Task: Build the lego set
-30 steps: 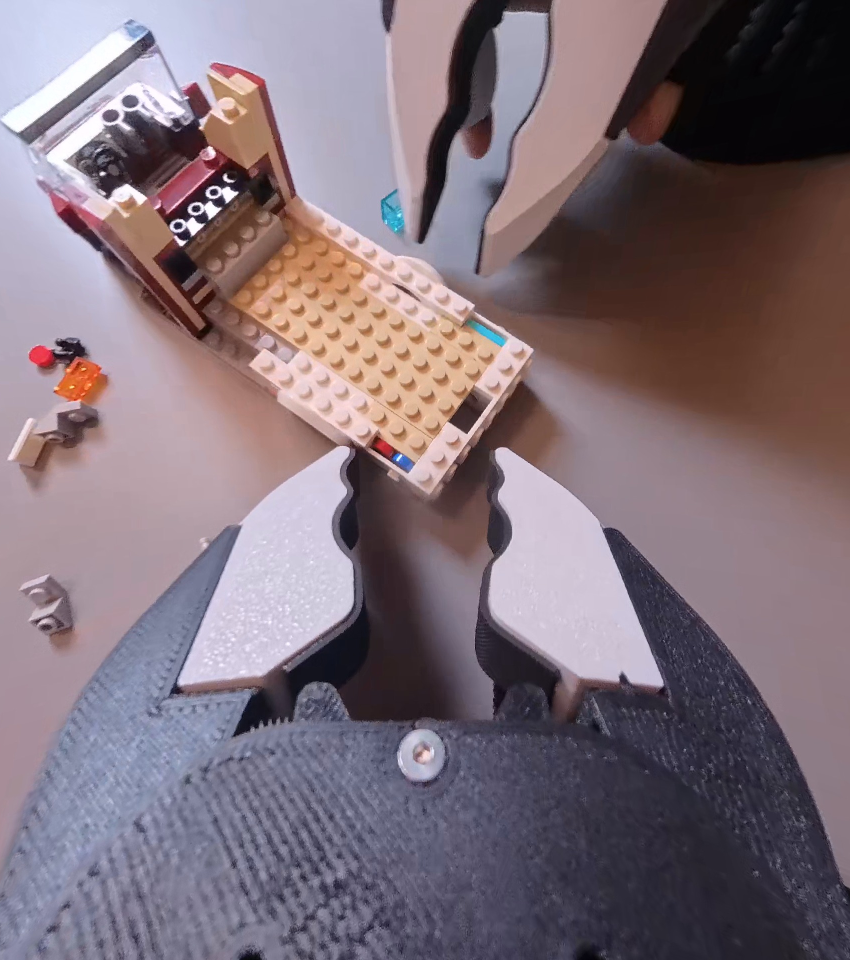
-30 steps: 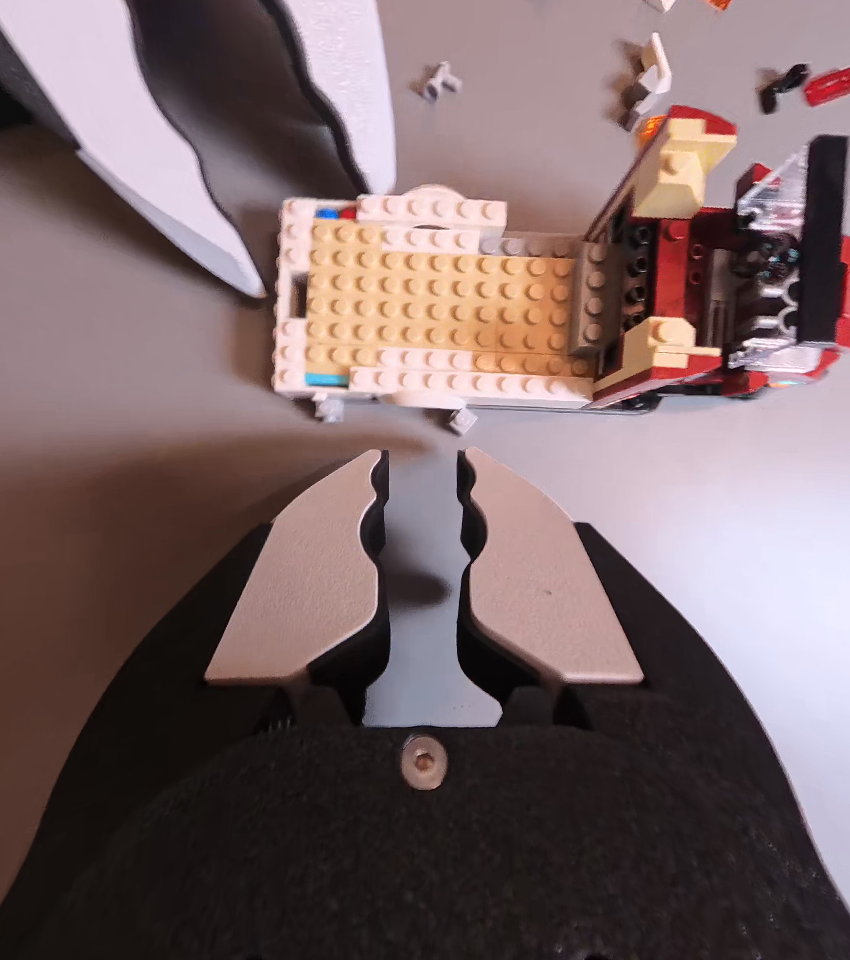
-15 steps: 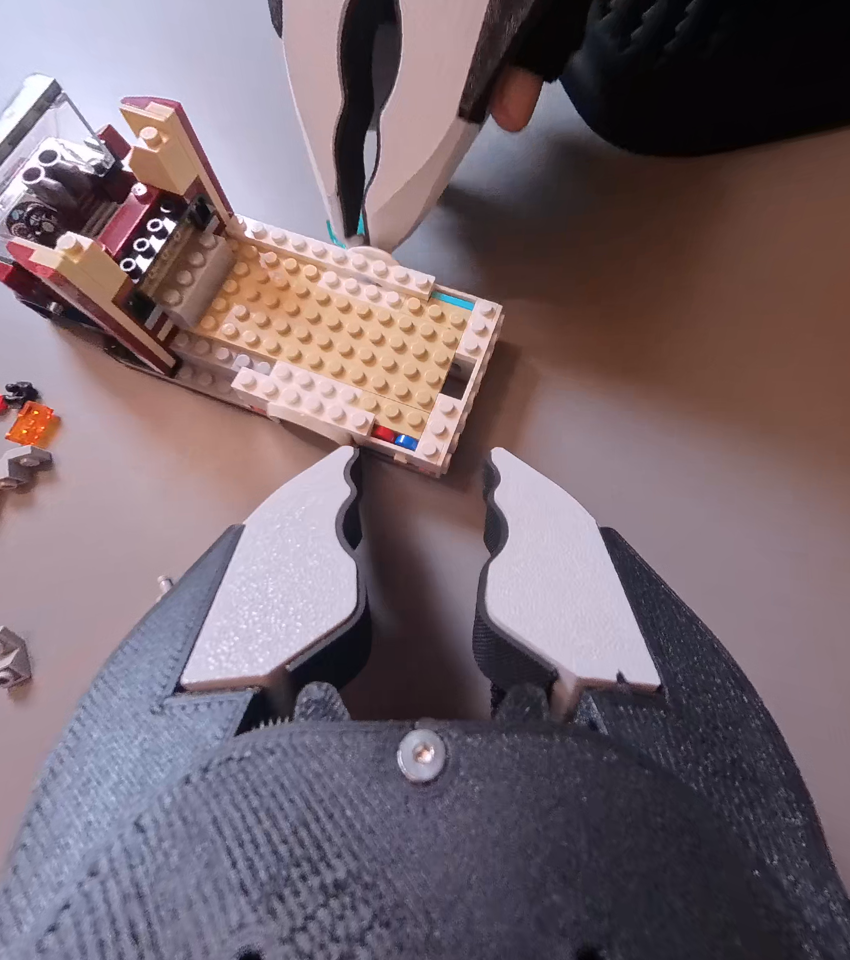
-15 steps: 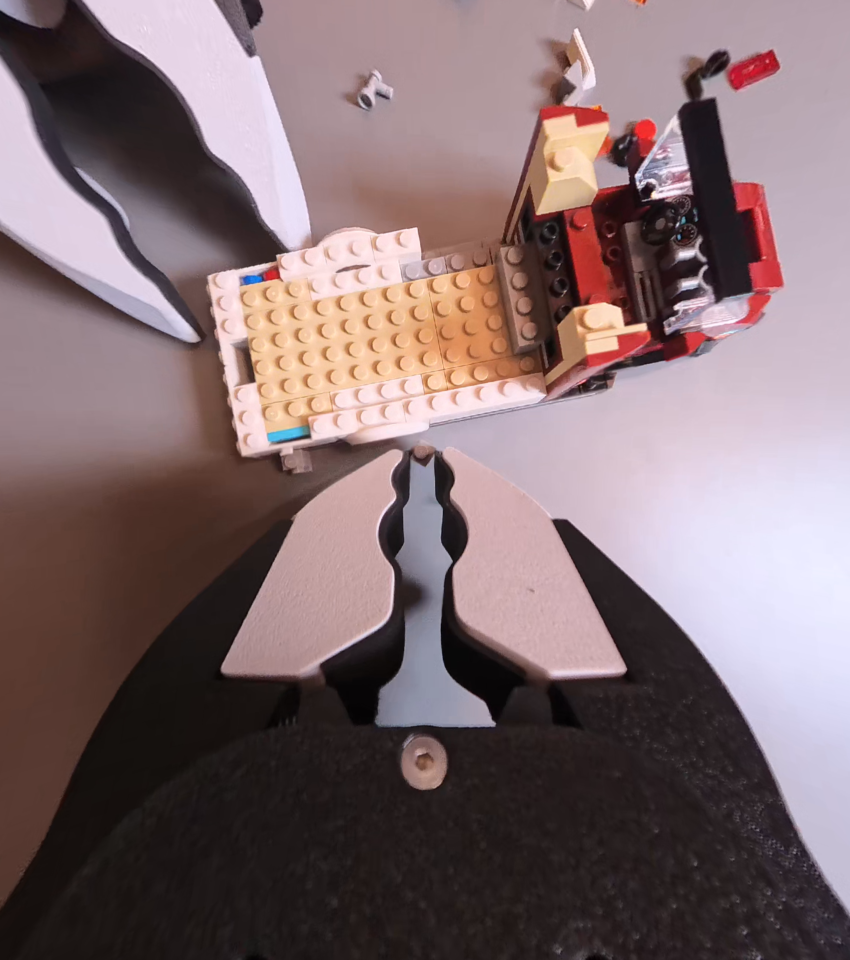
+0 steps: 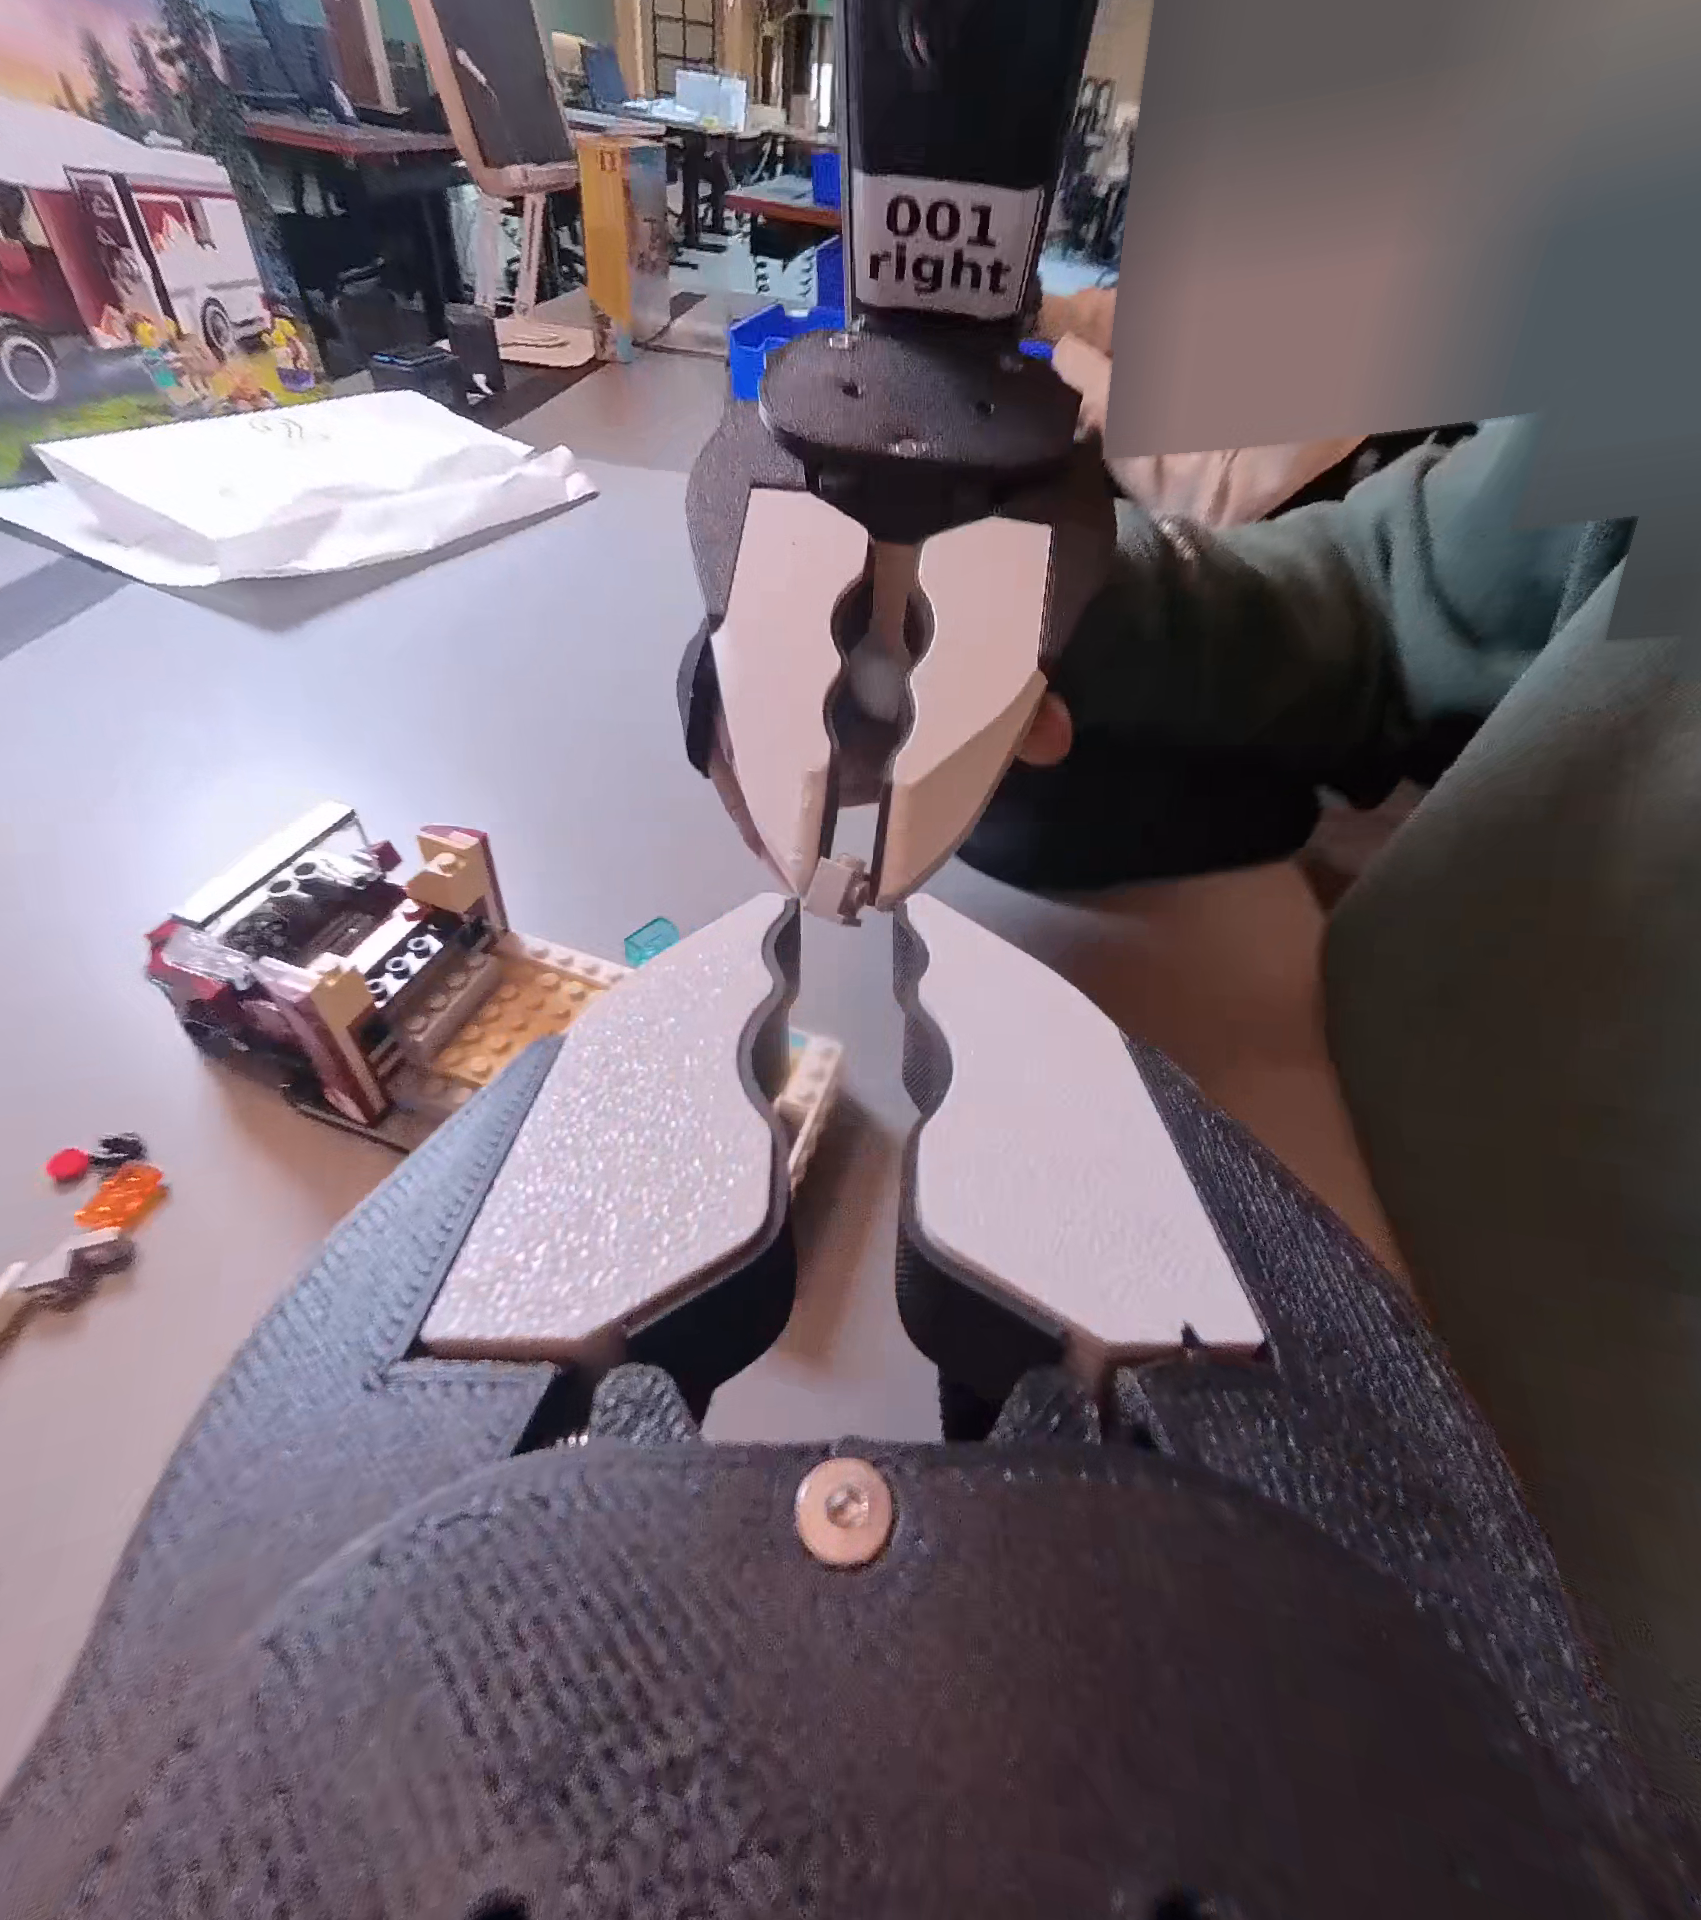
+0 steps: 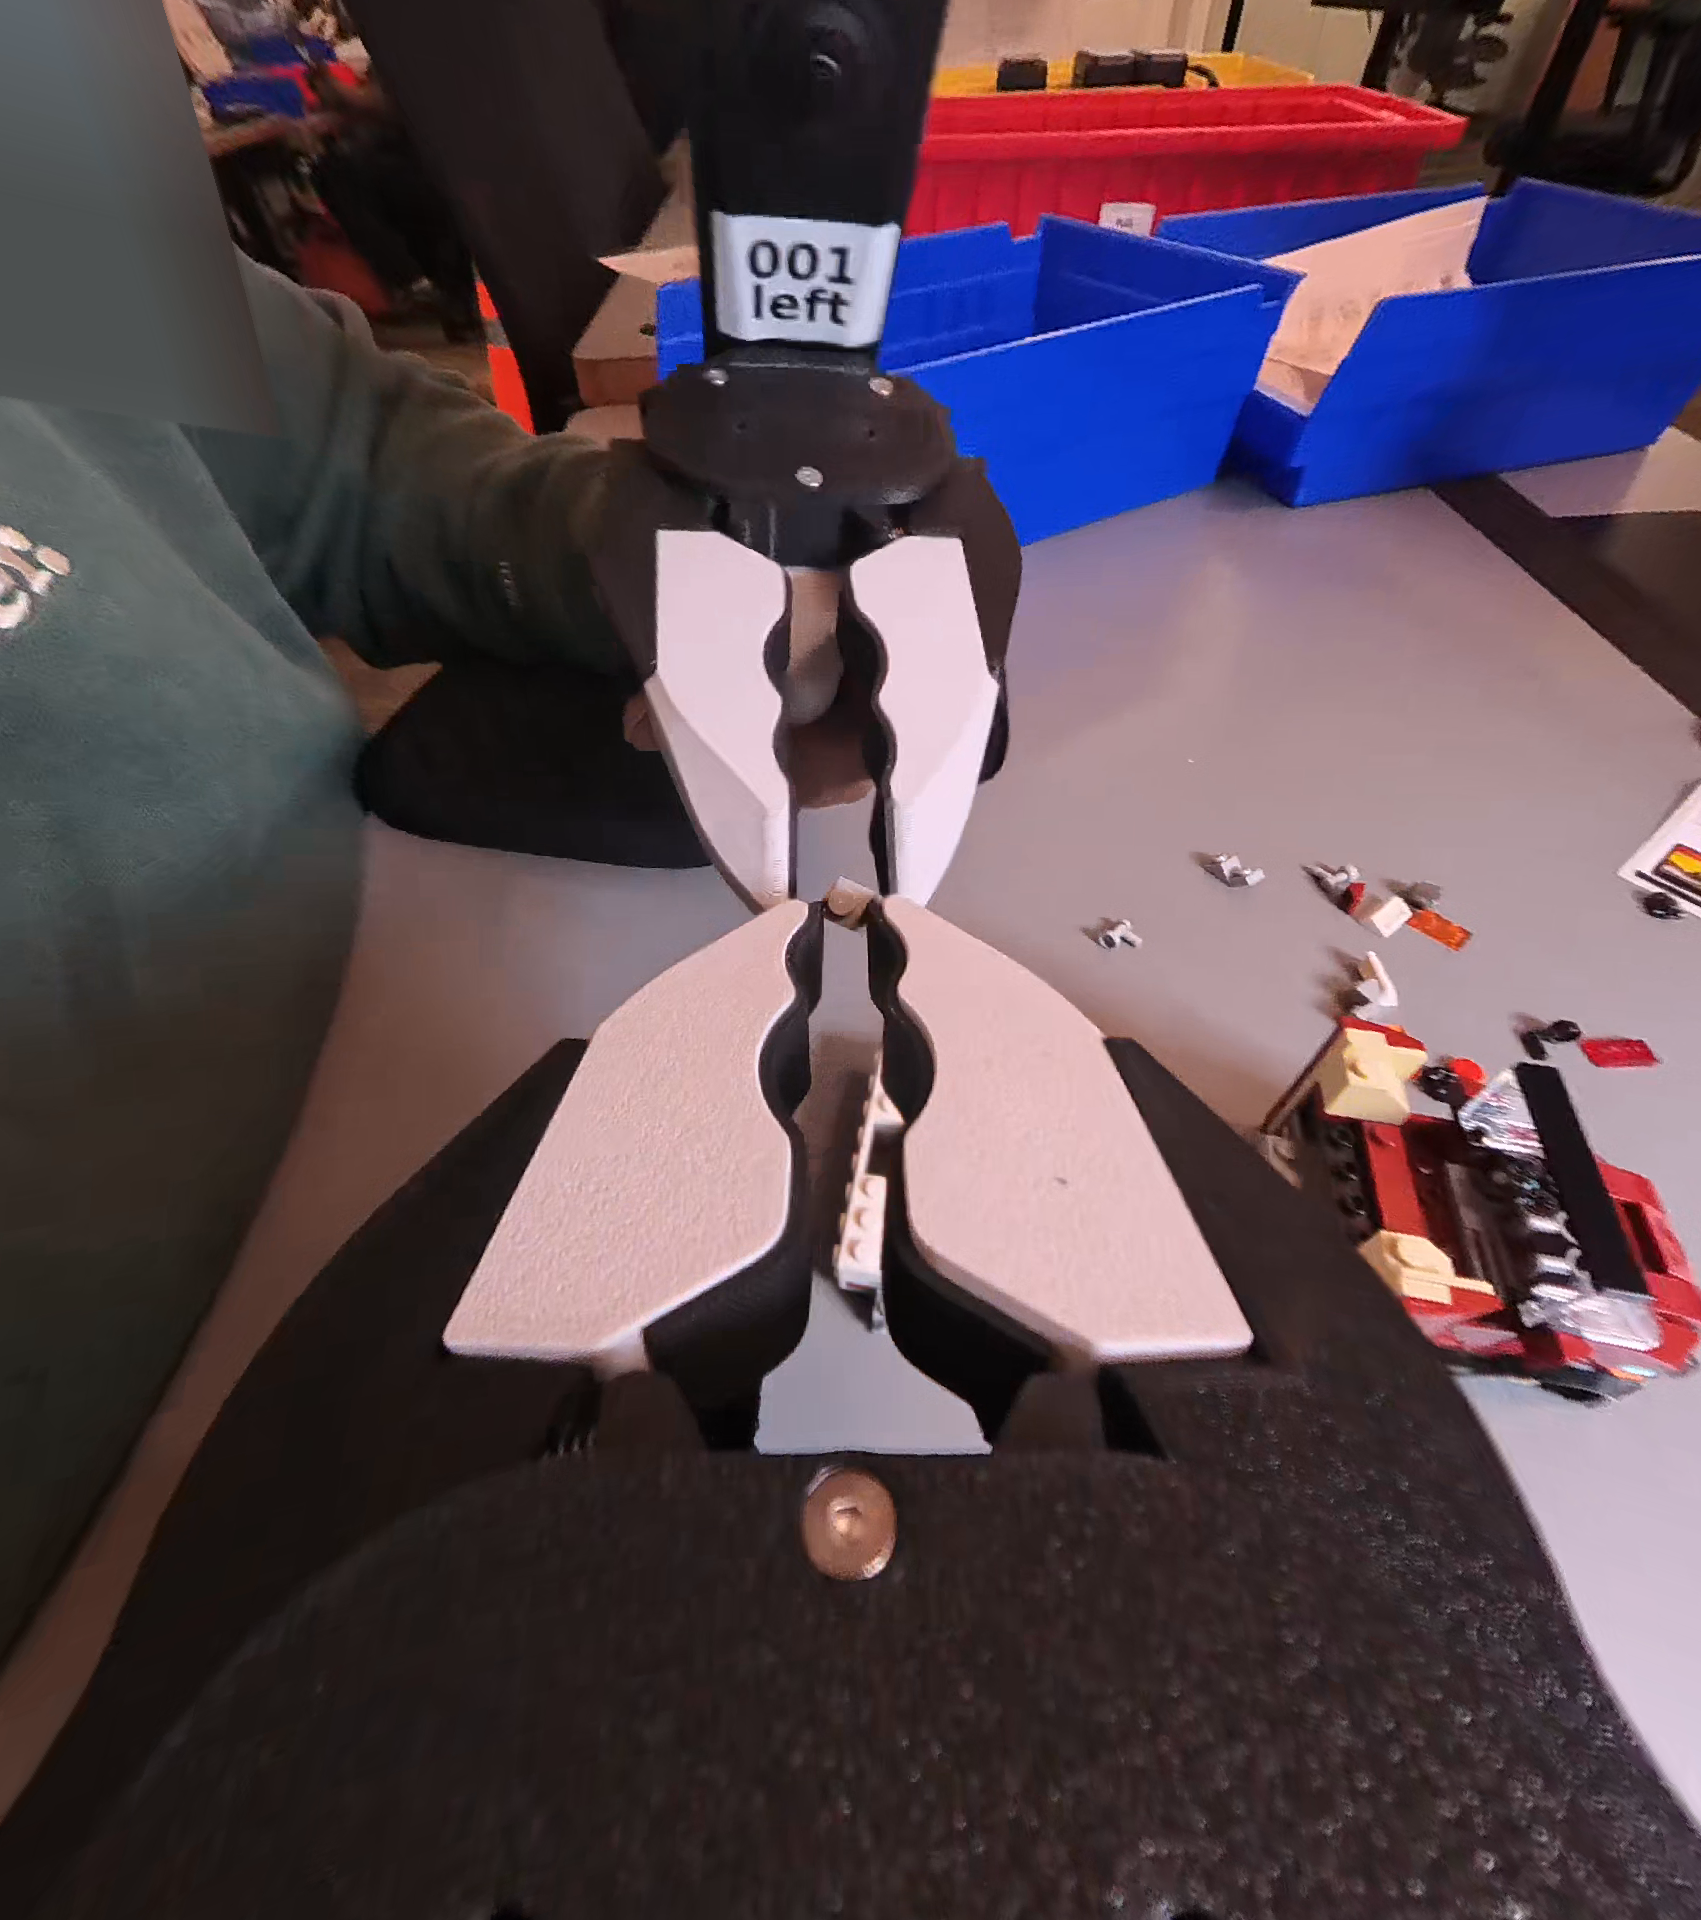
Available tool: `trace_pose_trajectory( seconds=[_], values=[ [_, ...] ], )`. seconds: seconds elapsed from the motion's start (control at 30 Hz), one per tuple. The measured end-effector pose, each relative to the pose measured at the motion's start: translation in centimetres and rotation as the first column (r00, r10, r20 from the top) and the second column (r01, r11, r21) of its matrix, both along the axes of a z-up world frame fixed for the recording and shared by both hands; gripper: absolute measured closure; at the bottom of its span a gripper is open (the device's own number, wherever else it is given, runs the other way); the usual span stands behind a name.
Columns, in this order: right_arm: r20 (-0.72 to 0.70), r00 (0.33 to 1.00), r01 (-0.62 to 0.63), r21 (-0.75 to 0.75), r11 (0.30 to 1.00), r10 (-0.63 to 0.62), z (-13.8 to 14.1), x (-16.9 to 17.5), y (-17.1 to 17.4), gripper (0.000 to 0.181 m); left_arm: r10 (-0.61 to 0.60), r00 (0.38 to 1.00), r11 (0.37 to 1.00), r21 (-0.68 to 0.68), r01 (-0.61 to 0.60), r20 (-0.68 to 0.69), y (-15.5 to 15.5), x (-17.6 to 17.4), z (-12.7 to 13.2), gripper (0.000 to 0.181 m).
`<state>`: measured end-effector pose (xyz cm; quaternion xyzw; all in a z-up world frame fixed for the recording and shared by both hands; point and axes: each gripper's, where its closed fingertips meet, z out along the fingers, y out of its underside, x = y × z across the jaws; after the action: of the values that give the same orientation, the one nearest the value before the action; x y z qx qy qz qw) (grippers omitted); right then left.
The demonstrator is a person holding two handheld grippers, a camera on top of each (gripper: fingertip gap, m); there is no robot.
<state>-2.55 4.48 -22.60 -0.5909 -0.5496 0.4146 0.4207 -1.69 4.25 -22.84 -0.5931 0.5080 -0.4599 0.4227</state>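
Right gripper (image 5: 838, 894) clamped on a small grey Lego piece (image 5: 838, 889) at its fingertips, centre of the left wrist view, raised above the grey table (image 5: 410, 727). Left gripper (image 5: 844, 914) faces it tip to tip – jaws apart, nothing between them. The partly built red-and-tan Lego vehicle (image 5: 347, 977) sits on the table at mid-left, loose pieces (image 5: 108, 1195) at the lower left – blue bins (image 6: 1137, 353) occupy the upper right of the right wrist view
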Motion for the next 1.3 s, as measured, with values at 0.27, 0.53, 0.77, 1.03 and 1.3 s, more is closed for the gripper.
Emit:
trace_pose_trajectory(
  seconds=[0.27,0.53,0.77,1.03,1.3],
  values=[
    [-0.039,0.999,-0.039,-0.046,0.998,0.037,0.1,-0.2,-0.7,0.174,-0.059,0.997,0.992,-0.11,0.063,0.041,-0.4,-0.3,-0.3,0.164],
    [-0.067,0.996,-0.065,-0.06,0.996,0.061,0.3,-0.2,-1.2,0.174,-0.094,0.991,0.984,-0.143,0.107,0.098,-0.9,-0.3,0.6,0.171],
    [-0.072,0.996,-0.058,-0.06,0.997,0.054,0.3,-0.3,-1.2,0.174,-0.11,0.988,0.975,-0.183,0.129,0.108,-1.1,-0.4,0.3,0.17],
    [-0.074,0.996,-0.05,-0.064,0.997,0.045,0.2,-0.3,-1.0,0.174,-0.091,0.991,0.976,-0.189,0.109,0.102,-0.8,-0.4,0.1,0.173],
    [-0.078,0.997,0.006,-0.059,0.998,-0.011,0.1,-0.3,0.0,0.174,-0.037,0.993,0.976,-0.208,0.059,0.109,0.2,-0.6,0.1,0.173]
  ],
)
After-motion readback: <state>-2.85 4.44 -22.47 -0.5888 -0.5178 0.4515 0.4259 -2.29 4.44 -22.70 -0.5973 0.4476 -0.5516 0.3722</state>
